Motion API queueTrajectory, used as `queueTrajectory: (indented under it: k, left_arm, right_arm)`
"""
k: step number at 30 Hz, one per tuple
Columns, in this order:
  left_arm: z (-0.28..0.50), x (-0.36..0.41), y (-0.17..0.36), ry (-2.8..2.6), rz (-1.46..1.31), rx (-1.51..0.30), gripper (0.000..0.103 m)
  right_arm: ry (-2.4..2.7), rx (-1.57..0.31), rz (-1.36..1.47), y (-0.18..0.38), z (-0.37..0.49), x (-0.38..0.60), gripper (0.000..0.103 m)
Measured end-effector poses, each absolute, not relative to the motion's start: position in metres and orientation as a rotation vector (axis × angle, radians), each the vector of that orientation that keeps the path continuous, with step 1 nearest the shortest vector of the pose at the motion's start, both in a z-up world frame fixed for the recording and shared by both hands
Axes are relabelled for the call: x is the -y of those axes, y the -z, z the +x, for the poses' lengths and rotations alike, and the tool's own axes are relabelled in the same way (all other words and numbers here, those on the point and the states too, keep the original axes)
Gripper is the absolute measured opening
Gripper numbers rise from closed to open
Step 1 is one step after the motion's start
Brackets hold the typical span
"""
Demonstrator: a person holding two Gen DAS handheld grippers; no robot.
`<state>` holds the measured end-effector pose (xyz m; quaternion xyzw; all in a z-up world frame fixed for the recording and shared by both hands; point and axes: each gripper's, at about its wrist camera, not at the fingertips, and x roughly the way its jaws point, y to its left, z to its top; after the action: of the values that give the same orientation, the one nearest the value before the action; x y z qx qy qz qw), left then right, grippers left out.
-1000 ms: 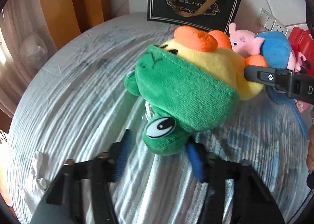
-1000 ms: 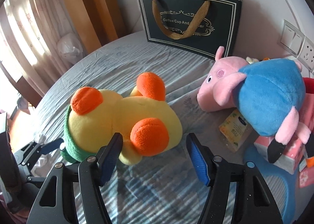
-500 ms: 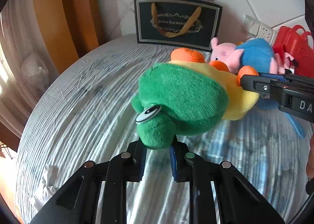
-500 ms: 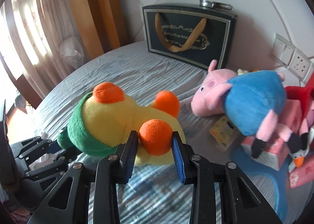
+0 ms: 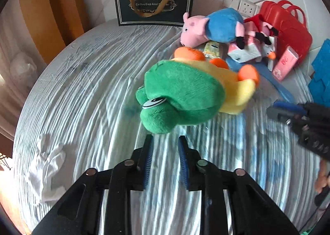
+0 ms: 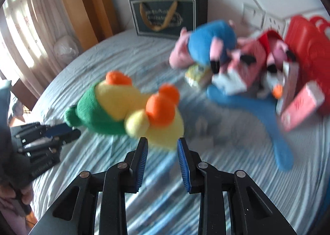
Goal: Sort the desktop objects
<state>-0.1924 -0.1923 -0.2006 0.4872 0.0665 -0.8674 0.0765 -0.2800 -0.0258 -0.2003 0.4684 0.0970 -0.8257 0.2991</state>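
Plush frog (image 5: 185, 95) lies on bed (image 5: 82, 82), free, just beyond both claws. Left claw (image 5: 165, 142) opening, empty; right claw (image 6: 162, 144) closing, empty. Step: regrasp. Next: close squarely on frog.

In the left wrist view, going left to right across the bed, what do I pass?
Crumpled white tissue → green and yellow plush toy → red bag → blue panel at the right edge.
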Motion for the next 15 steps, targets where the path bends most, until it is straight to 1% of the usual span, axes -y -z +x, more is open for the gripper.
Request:
queueTrajectory:
  k: [1, 2, 3, 4, 5, 6, 8, 9, 10, 12, 15]
  left_arm:
    - [-0.187, 0.189, 0.195, 2.599, 1.444, -0.179, 0.043]
    - [-0.184, 0.188, 0.188, 2.601, 1.422, -0.164, 0.061]
    - [-0.182, 0.188, 0.181, 2.609, 1.388, -0.155, 0.075]
    - [-0.181, 0.188, 0.172, 2.619, 1.346, -0.155, 0.078]
    - [-0.182, 0.189, 0.165, 2.624, 1.314, -0.162, 0.079]
    - [-0.187, 0.19, 0.159, 2.624, 1.295, -0.183, 0.079]
    - [-0.2, 0.194, 0.156, 2.629, 1.295, -0.234, 0.079]
    - [-0.211, 0.197, 0.159, 2.611, 1.313, -0.27, 0.079]
    - [-0.219, 0.199, 0.163, 2.598, 1.329, -0.297, 0.079]
    - [-0.236, 0.201, 0.176, 2.571, 1.373, -0.355, 0.079]
    - [-0.249, 0.197, 0.2, 2.546, 1.457, -0.36, 0.08]
  right_arm:
    - [2.185, -0.24, 1.265, 0.207, -0.273, 0.02, 0.029]
    - [2.176, -0.213, 1.288, 0.213, -0.269, 0.015, 0.029]
    - [2.173, -0.192, 1.301, 0.215, -0.266, 0.011, 0.029]
    - [2.175, -0.171, 1.309, 0.216, -0.264, 0.008, 0.03]
    - [2.182, -0.152, 1.309, 0.214, -0.263, 0.005, 0.03]
    - [2.192, -0.141, 1.303, 0.212, -0.262, 0.004, 0.033]
    - [2.212, -0.122, 1.288, 0.203, -0.263, 0.003, 0.052]
    - [2.22, -0.106, 1.284, 0.199, -0.265, 0.004, 0.076]
    - [2.231, -0.092, 1.278, 0.195, -0.267, 0.004, 0.094]
    - [2.259, -0.076, 1.257, 0.187, -0.271, 0.007, 0.101]
    - [2.277, -0.052, 1.267, 0.18, -0.284, 0.015, 0.103]
